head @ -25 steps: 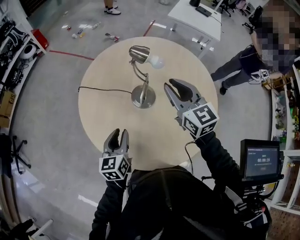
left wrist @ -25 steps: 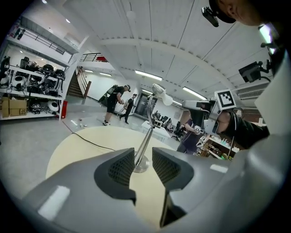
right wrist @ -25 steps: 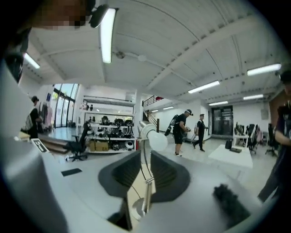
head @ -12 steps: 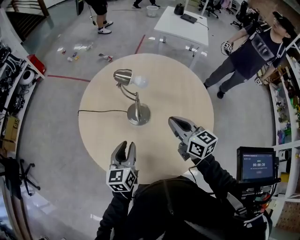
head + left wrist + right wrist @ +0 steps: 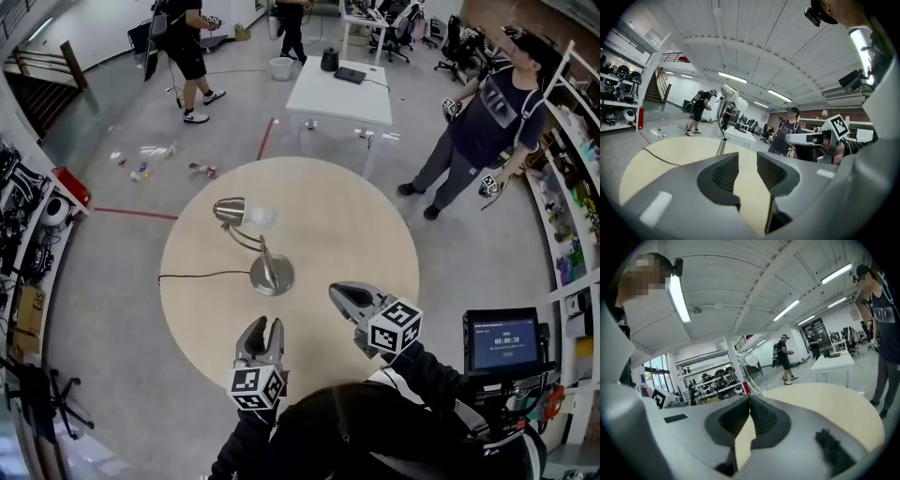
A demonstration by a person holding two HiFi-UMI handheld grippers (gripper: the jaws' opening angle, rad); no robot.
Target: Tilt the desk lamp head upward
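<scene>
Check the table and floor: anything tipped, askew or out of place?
Nothing on the table: the desk lamp stands upright on its base, cord trailing off the left edge. Only oddity is small litter scattered on the floor beyond the table, near the red tape line.

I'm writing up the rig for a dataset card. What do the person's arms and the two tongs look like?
The left tongs and right tongs are both grey, curved shells with dark ribbed pads. Each carries a white cube with black square markers. The sleeves are black.
</scene>
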